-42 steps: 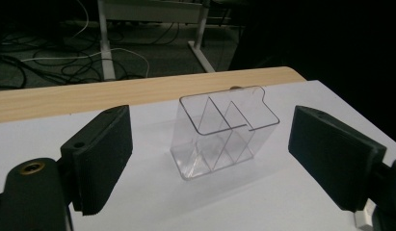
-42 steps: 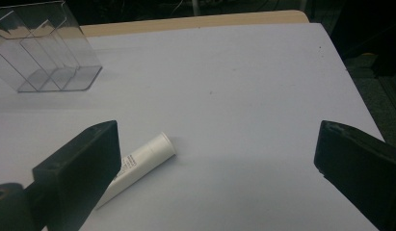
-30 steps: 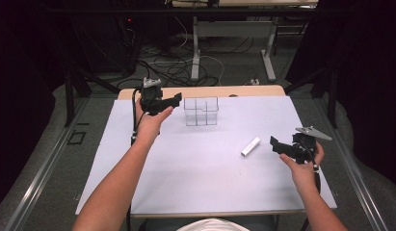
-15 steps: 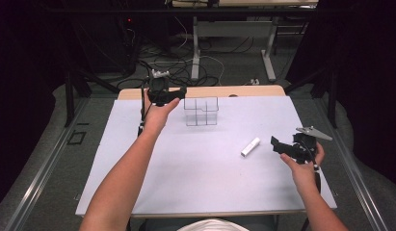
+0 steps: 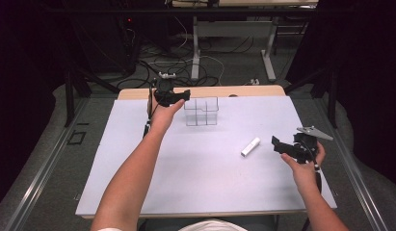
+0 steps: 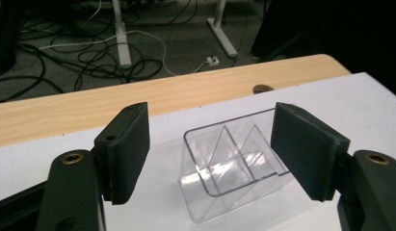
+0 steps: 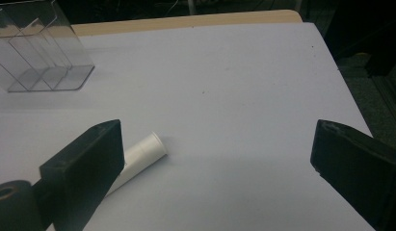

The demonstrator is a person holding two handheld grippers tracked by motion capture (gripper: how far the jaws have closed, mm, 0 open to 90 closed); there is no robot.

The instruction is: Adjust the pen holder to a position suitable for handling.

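The left gripper (image 5: 184, 95) had just been closing, jaws still apart astride the clear box (image 5: 201, 111), standing upright at the mat's (image 5: 195, 187) twelve o'clock, its long axis three-to-nine. The right gripper (image 5: 277, 144) gaped, empty.

Clear plastic box (image 5: 201, 111), white tube (image 5: 250, 147), black fingers (image 6: 129, 149), pale lavender mat (image 5: 210, 173) on light wood table (image 5: 244, 91)

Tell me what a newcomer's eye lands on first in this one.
First, the clear plastic divided box at the far middle of the white table, with the left gripper right at its left side, its jaws just closing but apart from the walls. Next, a small white tube lying alone right of centre, the open right gripper just beside it.
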